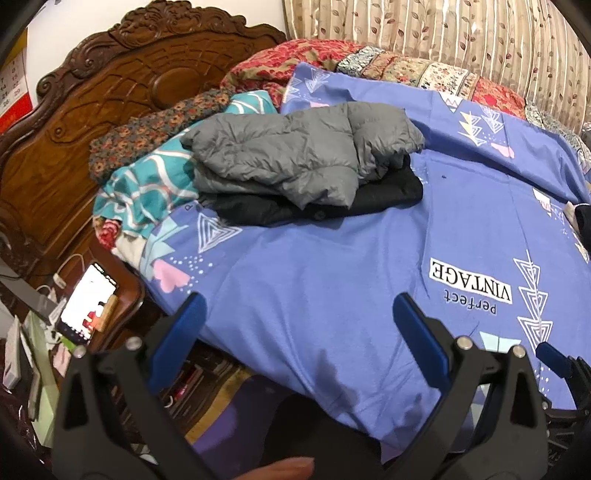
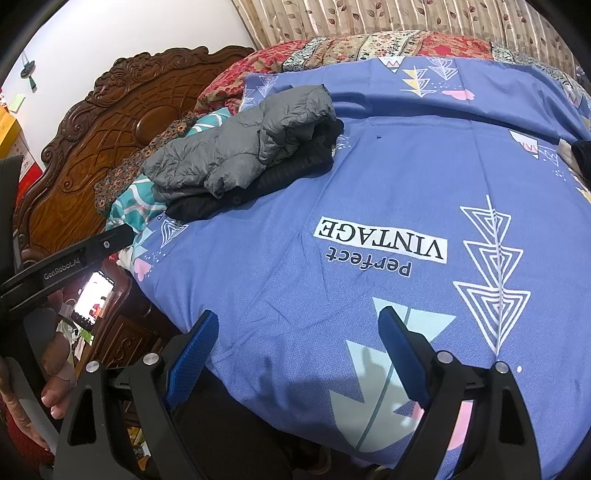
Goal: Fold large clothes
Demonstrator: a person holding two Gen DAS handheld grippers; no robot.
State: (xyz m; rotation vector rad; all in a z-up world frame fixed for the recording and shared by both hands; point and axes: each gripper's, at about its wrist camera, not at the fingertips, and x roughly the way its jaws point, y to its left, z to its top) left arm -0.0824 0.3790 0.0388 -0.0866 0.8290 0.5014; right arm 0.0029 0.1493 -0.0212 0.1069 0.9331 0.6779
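Both grippers' fingers point(image 1: 417, 321) point(image 2: 402, 347) gape wide, empty.

A folded puffer jacket point(image 1: 295, 155) is lying on top of a folded dark garment point(image 1: 332, 203), both resting on the bedsheet point(image 1: 314, 277) toward the headboard point(image 1: 110, 110). Pillows point(image 1: 147, 173) are sitting between the stack and the headboard. A quilt point(image 1: 388, 62) is lying behind the sheet, before the curtain point(image 1: 443, 29). A phone point(image 1: 86, 302) is lying on the bedside stand point(image 1: 129, 295), left of the bed.
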